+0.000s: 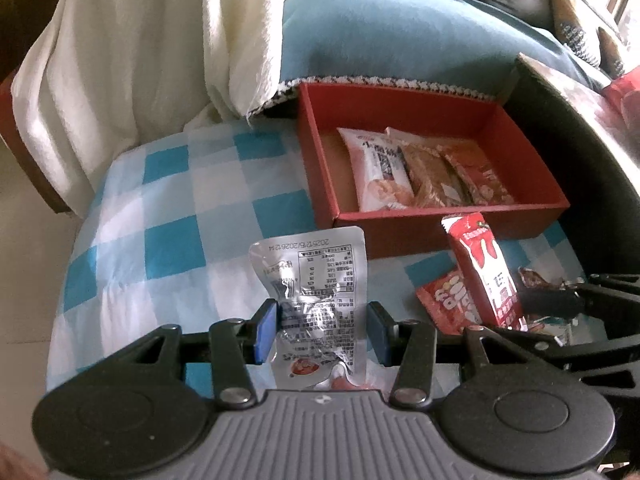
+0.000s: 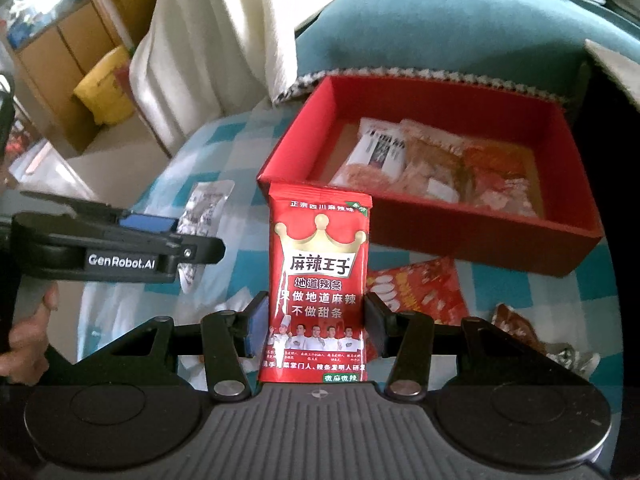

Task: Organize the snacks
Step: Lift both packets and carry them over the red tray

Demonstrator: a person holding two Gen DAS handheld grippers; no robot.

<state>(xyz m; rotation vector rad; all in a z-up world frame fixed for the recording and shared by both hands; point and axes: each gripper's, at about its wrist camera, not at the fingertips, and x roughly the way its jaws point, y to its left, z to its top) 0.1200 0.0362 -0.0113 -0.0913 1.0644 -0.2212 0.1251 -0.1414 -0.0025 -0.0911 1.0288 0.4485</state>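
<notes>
- We find the left gripper (image 1: 322,330) clamped on a silver foil pouch (image 1: 316,292); both pads press its lower half and the pouch stands upright between them, clear of the checked cloth (image 1: 168,208).
- We find the right gripper (image 2: 316,328) clamped on a red spicy-strip packet (image 2: 320,284), held upright, label facing the camera.
- The red box (image 1: 400,236) sits beyond both grippers on the cloth. Three packets lie side by side in its right-hand part; the left part of its floor is bare.
- Two loose snacks remain on the cloth near the box's front wall: a red candy packet (image 2: 416,288) and a brown wrapper (image 2: 516,324).
- We judge the step in hand to be carrying both packets to the box.
- To do it well, we advise lifting each packet over the front wall before release, laying it flat in the bare part, and bringing the grippers in one after the other, since they work close together and could collide.
</notes>
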